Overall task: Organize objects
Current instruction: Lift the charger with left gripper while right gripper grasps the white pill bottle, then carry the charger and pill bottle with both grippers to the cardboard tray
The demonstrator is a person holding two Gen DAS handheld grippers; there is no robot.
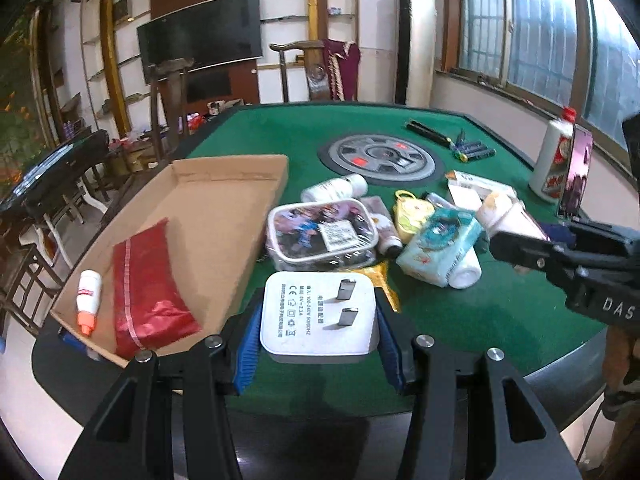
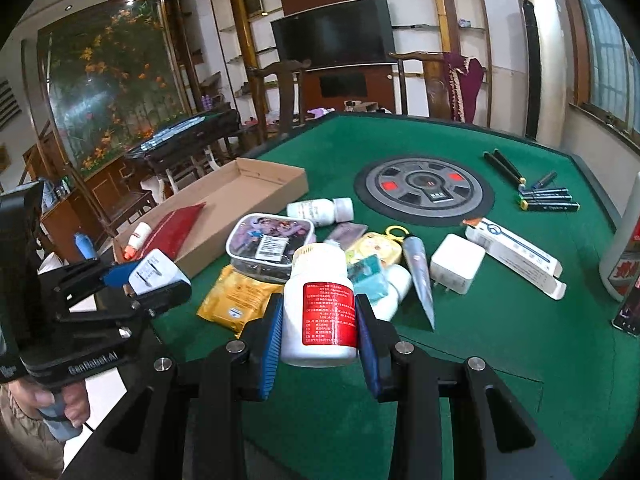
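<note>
We've got the left hand-held gripper [image 1: 318,328] clamped on the charger [image 1: 318,316], the right hand-held gripper [image 2: 319,330] on the pill bottle [image 2: 320,304], both above the worktop's [image 2: 480,340] near edge; carry level, set flat in the cardboard tray's [image 1: 224,184] bare far end.

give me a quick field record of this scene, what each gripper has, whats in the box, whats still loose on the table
left gripper: shut on white charger
right gripper: shut on white pill bottle with red label
cardboard box: holds red pouch and small white tube with orange cap
green table, loose: picture tin, yellow packet, second charger, batteries
</note>
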